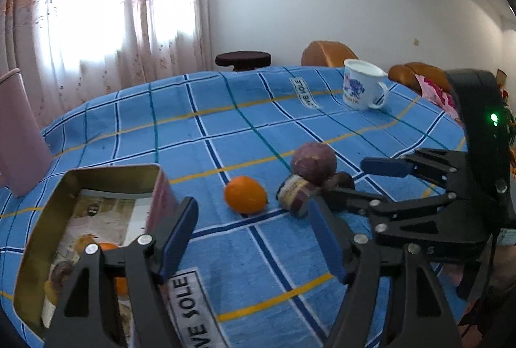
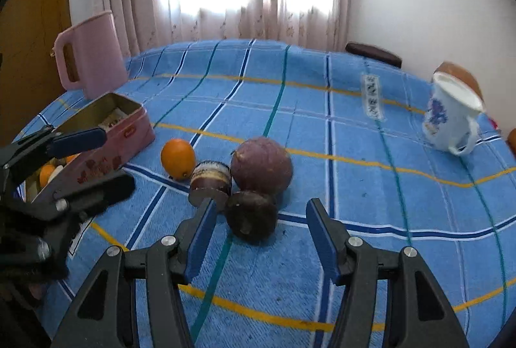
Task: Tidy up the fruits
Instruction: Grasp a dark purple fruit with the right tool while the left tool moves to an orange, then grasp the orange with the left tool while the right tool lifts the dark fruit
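You have the right hand-held gripper (image 2: 258, 238) open and empty, jaws set wide, lined up on the small dark fruit (image 2: 251, 215) that lies nearest it. That fruit touches the large purple fruit (image 2: 262, 165) behind it and sits just beside the layered cake piece (image 2: 210, 178); the orange (image 2: 178, 158) lies on the far side of the cake piece, between the cluster and the pink tin (image 2: 129, 132). The left hand-held gripper (image 1: 254, 235) is also open and holds nothing, hovering just beside the tin's near wall. The tin (image 1: 42, 219) already holds at least one orange piece and some paper. Judged step: picking the next loose fruit for transfer into the tin. The next move calls for a straight advance so the jaws straddle the dark fruit without nudging the cake piece at the left jaw. Room: the blue checked surface (image 2: 371, 186) lies bare to the right of the cluster as far as the white mug (image 2: 448, 119); on the left, your other gripper crowds the path to the tin. The pink jug (image 2: 88, 54) stands behind the tin near the surface edge.
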Motion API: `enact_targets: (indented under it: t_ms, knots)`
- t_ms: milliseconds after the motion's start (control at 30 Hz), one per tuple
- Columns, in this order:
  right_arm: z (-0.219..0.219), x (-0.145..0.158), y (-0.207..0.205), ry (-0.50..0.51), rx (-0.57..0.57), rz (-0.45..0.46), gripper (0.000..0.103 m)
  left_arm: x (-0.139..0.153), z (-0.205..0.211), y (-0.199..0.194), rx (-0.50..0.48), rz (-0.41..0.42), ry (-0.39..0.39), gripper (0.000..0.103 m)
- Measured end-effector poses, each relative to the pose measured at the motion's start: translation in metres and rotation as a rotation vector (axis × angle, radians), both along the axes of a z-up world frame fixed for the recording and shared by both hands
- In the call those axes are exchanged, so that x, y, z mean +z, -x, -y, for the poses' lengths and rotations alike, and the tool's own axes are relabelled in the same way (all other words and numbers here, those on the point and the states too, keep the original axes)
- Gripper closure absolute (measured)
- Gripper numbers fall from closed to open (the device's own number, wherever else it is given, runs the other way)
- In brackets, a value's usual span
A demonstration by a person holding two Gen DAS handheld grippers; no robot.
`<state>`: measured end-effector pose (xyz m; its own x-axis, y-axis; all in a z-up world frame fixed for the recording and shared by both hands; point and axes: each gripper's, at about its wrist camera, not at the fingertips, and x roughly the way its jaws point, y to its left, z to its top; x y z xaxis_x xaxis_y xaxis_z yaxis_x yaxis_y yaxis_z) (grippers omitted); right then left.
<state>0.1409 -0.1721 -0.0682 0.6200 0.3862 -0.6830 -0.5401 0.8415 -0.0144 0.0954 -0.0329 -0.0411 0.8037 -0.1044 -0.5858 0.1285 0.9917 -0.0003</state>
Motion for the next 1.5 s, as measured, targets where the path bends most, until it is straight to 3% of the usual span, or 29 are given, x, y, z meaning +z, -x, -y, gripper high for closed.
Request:
enact_targets:
  t_ms: [67,100,133,367,467,600,733,900,1100,1500]
  knots:
    - [-0.002,-0.003,-0.005,-0.005,0.023,-0.029,0.05,-0.002,0.002,-0.004,-0.002,-0.011,-0.001,0.03]
    - [-0.002,-0.004,-0.005,-0.005,0.027,-0.037,0.061,-0.003,0.002,-0.006,0.0,-0.017,-0.002,0.03]
    - [-0.002,-0.005,-0.006,-0.006,0.029,-0.043,0.064,-0.003,0.002,-0.007,0.0,-0.019,-0.003,0.03]
    - [-0.006,-0.001,0.006,0.013,0.035,0.012,0.065,-0.008,-0.004,-0.022,0.028,-0.05,-0.017,0.031]
    - [-0.002,0.002,0.007,-0.003,0.024,0.027,0.065,-0.011,-0.007,-0.029,0.043,-0.068,-0.011,0.035]
    - [0.004,0.005,0.007,-0.035,0.009,0.032,0.065,-0.014,-0.002,-0.039,0.043,-0.086,-0.024,0.049]
    - [0.005,0.007,0.007,-0.039,0.002,0.041,0.065,-0.019,0.005,-0.05,0.024,-0.125,-0.031,0.05]
    - [0.006,0.008,0.008,-0.044,0.002,0.048,0.065,-0.025,0.0,-0.063,0.04,-0.174,0.0,0.062]
    - [0.012,0.013,0.015,-0.077,0.002,0.084,0.065,-0.022,-0.003,-0.055,0.018,-0.152,0.034,0.063]
    - [0.015,0.024,0.03,-0.114,0.015,0.171,0.065,-0.003,0.0,-0.024,0.021,0.007,0.035,0.063]
